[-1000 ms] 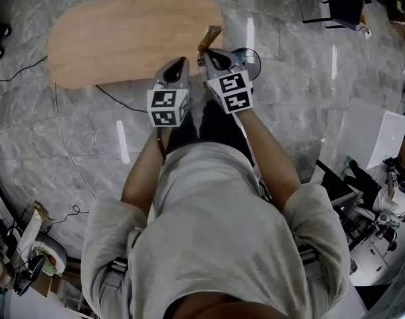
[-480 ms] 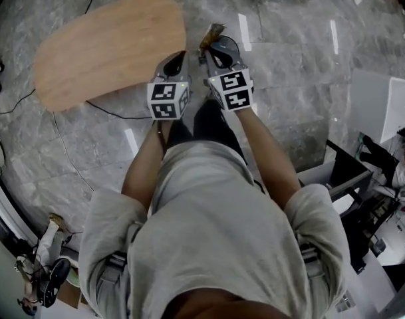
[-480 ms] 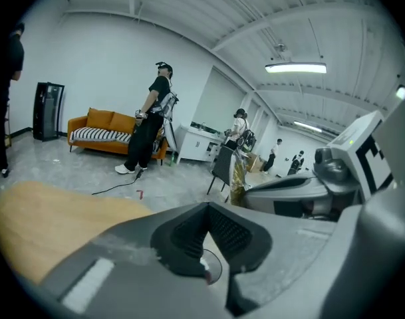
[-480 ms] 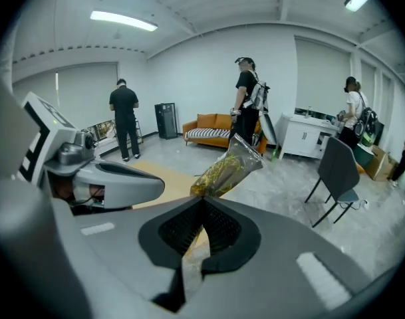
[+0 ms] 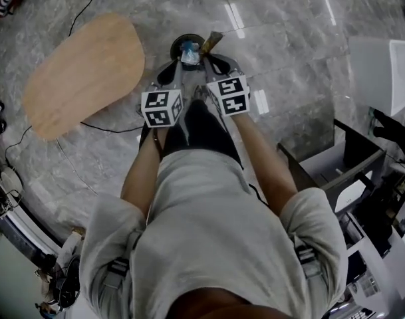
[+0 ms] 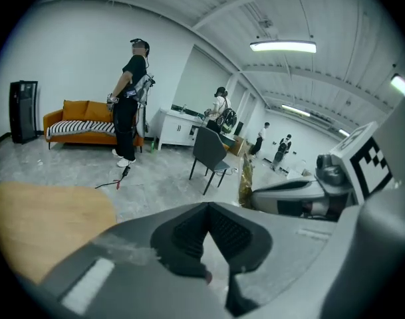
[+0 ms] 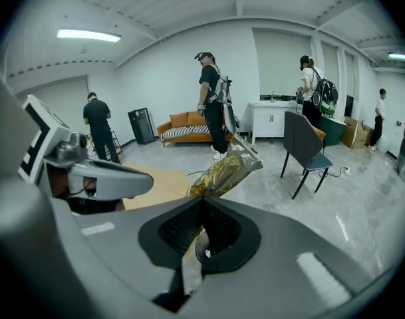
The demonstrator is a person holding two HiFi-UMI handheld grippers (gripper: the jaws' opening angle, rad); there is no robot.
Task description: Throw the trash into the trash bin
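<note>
Right side: I see the right gripper (image 7: 202,203) with its jaws clenched on the lower edge of a snack wrapper (image 7: 223,170), a clear film with yellow-gold content that stands up past the tips and leans to the right
Left side: the left gripper (image 6: 207,208) has its jaws pressed together and I see nothing between them; it is just beside the right one
Place of the trash: in the head view the snack wrapper (image 5: 212,42) sticks out ahead of the right gripper (image 5: 210,58), near the right rim of the trash bin (image 5: 177,45); I cannot tell if it is over the opening
Bin: small, round and dark, it stands on the grey stone floor (image 5: 288,58) in front of both grippers, with something pale blue inside
Writing: the print on the wrapper is too blurred for me to read; the marker cubes (image 5: 161,107) carry only black-and-white square patterns
Around: an oval wooden table (image 5: 82,72) is left of the bin and apart from it; a grey chair (image 7: 305,145), an orange sofa (image 6: 82,121) and several standing people (image 7: 212,102) are behind
</note>
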